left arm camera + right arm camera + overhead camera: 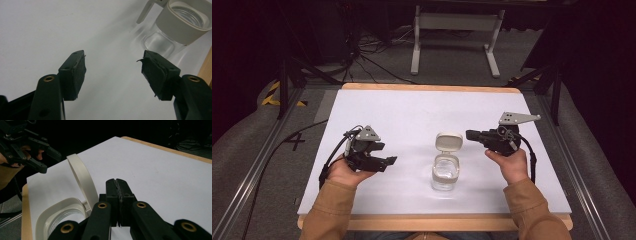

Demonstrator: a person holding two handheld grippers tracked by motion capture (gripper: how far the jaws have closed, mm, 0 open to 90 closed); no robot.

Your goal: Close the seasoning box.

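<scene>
Standing between the left gripper [388, 161] and right gripper [470, 134], jar [445, 172].

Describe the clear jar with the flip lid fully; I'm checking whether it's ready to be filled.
The clear, squarish glass-like jar with a cream collar stands upright on the white table top, near its front edge, between the two grippers. Its hinged cream lid is flipped open, standing up behind the mouth. It looks empty. Nothing touches it.

A white table [412, 115] stands before a metal frame [455, 22].
</scene>
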